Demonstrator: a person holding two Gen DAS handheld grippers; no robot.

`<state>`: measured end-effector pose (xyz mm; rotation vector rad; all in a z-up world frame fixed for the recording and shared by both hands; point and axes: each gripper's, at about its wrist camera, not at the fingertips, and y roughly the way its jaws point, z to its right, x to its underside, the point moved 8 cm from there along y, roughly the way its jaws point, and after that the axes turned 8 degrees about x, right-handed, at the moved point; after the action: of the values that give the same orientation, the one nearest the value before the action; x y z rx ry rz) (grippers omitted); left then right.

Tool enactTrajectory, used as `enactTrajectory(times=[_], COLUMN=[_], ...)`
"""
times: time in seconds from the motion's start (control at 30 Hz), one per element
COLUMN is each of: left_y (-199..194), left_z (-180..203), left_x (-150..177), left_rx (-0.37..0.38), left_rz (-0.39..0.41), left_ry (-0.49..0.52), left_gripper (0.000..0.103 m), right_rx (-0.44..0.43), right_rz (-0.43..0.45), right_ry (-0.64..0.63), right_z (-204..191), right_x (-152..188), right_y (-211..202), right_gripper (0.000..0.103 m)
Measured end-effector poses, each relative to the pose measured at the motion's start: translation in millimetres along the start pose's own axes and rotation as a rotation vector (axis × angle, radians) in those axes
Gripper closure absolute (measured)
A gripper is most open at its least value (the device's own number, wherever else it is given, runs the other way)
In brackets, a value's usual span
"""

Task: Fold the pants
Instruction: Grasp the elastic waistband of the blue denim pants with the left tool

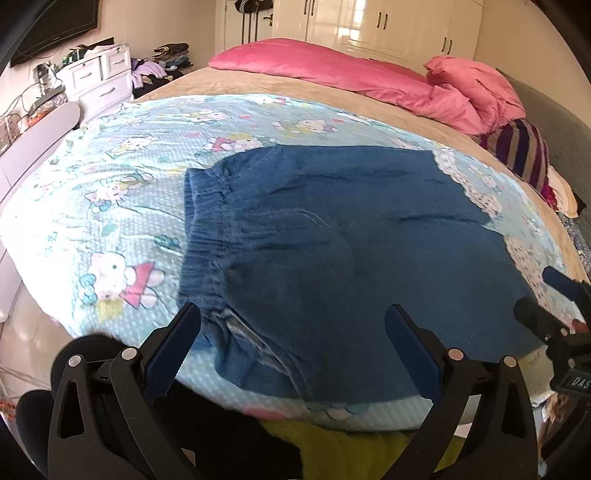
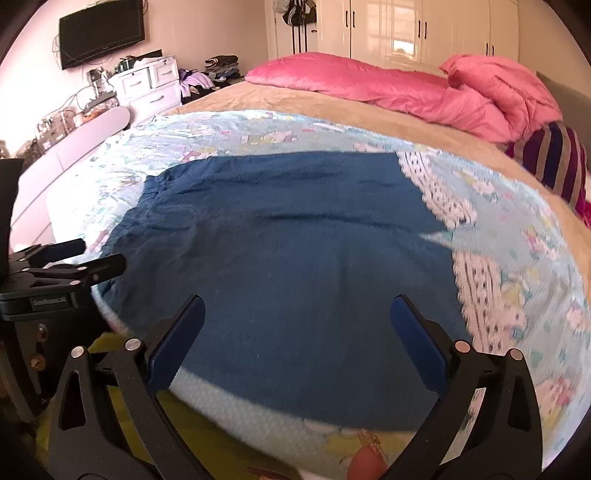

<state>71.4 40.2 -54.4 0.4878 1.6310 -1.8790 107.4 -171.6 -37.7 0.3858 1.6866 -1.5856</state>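
Note:
Dark blue pants (image 1: pixel 332 240) lie folded flat on a light blue cartoon-print sheet (image 1: pixel 110 206) on the bed, with the elastic waistband (image 1: pixel 207 236) at the left. My left gripper (image 1: pixel 293 321) is open and empty above the near waistband corner. My right gripper (image 2: pixel 297 314) is open and empty above the pants (image 2: pixel 295 240) near their front edge. The right gripper also shows at the right edge of the left wrist view (image 1: pixel 546 299). The left gripper shows at the left edge of the right wrist view (image 2: pixel 85 258).
A pink duvet (image 1: pixel 369 77) and a striped cushion (image 1: pixel 521 147) lie at the bed's far right. A white dresser (image 1: pixel 99 77) with clutter stands at the far left. White wardrobes (image 2: pixel 424 29) line the back wall. The bed's front edge (image 2: pixel 258 417) is just below my grippers.

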Motion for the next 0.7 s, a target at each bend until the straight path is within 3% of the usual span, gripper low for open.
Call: enactTrajectory(times=[0.53, 0.7], left_y=[37.5, 54.1], left_z=[-68.8, -95.4], left_x=[-53.6, -76.4], left_rx=[-0.060, -0.077], left_rz=[-0.021, -0.026], left_ry=[-0.092, -0.127], left_gripper=[0.004, 0.004], right_rx=[-0.054, -0.129], right_rz=[0.016, -0.033], right_ry=[-0.113, -0.133], right_z=[-32.6, -50.1], right_x=[-73.1, -92.9], right_y=[58.9, 85.2], right_gripper=[0.008, 0.008])
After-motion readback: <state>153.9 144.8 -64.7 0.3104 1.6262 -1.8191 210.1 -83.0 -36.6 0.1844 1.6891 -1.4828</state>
